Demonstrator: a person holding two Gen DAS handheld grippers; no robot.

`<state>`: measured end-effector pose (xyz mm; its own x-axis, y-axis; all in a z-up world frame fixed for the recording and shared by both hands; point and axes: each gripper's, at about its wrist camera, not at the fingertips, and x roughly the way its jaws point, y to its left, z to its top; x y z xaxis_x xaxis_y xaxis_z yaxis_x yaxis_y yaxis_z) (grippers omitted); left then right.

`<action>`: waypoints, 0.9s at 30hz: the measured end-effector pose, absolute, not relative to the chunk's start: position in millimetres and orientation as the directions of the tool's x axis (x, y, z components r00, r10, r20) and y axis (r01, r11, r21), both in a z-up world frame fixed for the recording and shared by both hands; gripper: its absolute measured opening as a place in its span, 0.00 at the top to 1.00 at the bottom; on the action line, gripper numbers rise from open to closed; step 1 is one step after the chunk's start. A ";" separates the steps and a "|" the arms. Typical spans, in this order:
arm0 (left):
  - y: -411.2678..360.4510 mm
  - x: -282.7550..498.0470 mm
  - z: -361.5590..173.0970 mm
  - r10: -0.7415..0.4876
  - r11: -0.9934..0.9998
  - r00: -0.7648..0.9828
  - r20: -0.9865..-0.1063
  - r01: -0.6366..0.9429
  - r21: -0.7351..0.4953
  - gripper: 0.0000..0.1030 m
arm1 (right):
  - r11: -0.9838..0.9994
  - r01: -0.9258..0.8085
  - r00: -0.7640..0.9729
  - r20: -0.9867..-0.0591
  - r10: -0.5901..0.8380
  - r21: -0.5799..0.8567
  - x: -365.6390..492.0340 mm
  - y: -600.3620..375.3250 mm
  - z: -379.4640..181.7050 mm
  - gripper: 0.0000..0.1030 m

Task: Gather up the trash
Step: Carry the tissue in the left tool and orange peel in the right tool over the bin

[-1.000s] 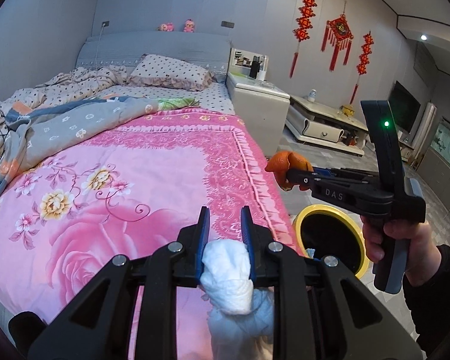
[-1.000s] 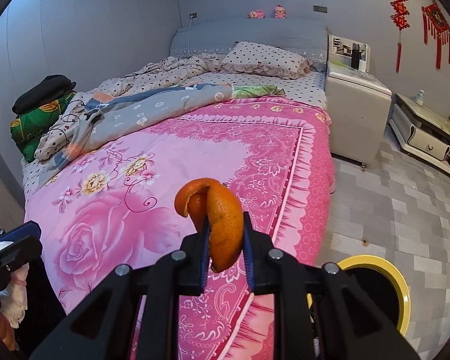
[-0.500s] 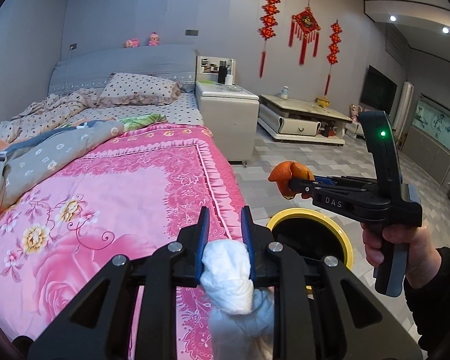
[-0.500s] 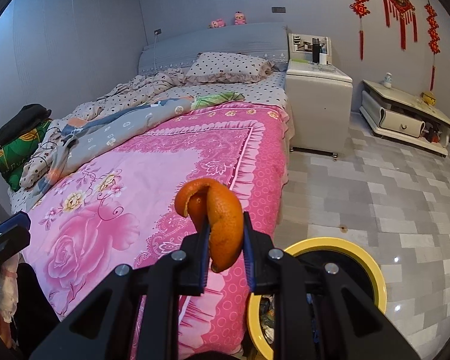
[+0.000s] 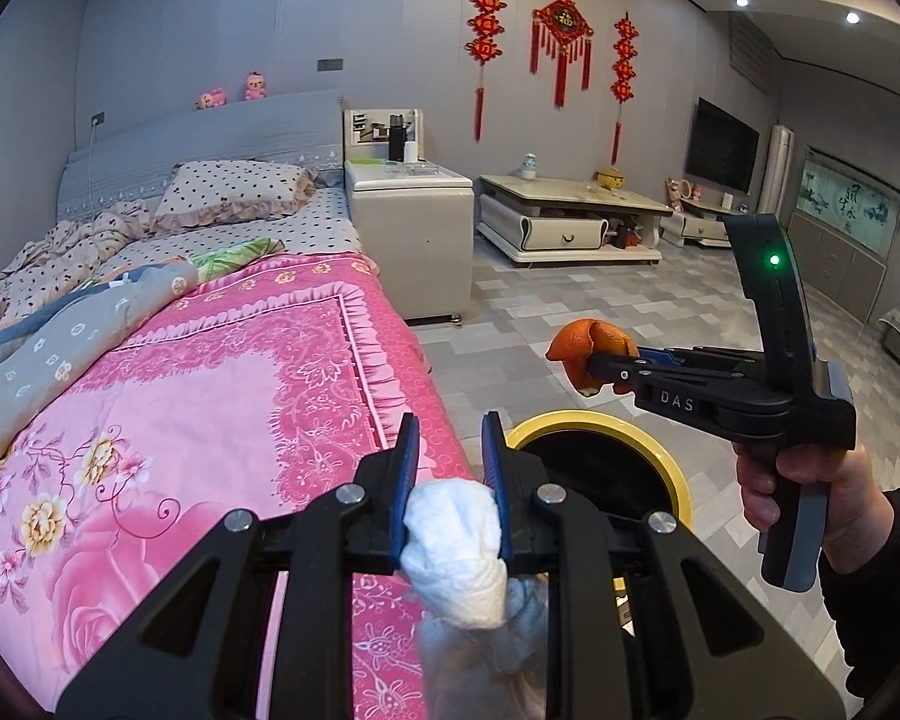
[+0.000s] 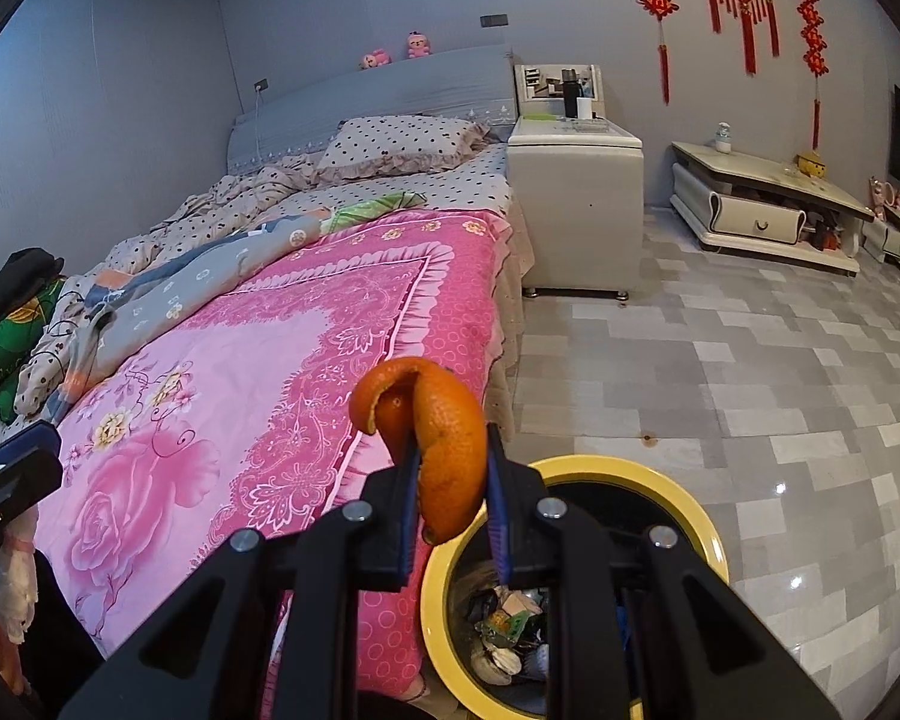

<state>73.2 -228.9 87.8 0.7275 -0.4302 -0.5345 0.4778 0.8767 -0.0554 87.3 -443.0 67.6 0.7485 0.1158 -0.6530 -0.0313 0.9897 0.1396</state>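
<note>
My left gripper [image 5: 449,447] is shut on a crumpled white tissue [image 5: 456,546], held over the bed's edge beside the bin. My right gripper [image 6: 452,462] is shut on a curled orange peel [image 6: 444,450]; it also shows in the left wrist view [image 5: 594,360], held above the bin. The yellow-rimmed trash bin [image 6: 678,492] stands on the floor next to the bed, with several pieces of trash inside; its rim shows in the left wrist view [image 5: 576,420] too.
A bed with a pink floral blanket [image 6: 270,372] fills the left. A white nightstand [image 6: 576,204] and a low TV cabinet [image 6: 762,204] stand behind on the grey tiled floor [image 6: 780,372]. A hand [image 5: 810,492] holds the right gripper.
Both grippers have swung right, from over the bed towards the bin. The bin has come nearer below them. Both still hold their trash.
</note>
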 end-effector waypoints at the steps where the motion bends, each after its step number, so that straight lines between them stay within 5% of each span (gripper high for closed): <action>1: -232.5 75.4 86.8 -0.432 0.875 0.726 -0.535 0.482 -0.054 0.81 | 0.990 -0.025 0.750 -0.652 0.111 0.140 86.7 -446.3 67.6 0.83; 27: -316.3 134.4 49.3 -0.477 0.830 0.648 -0.594 0.554 -0.063 0.80 | 0.978 0.128 0.732 -0.681 0.018 0.163 84.2 -516.6 41.3 0.83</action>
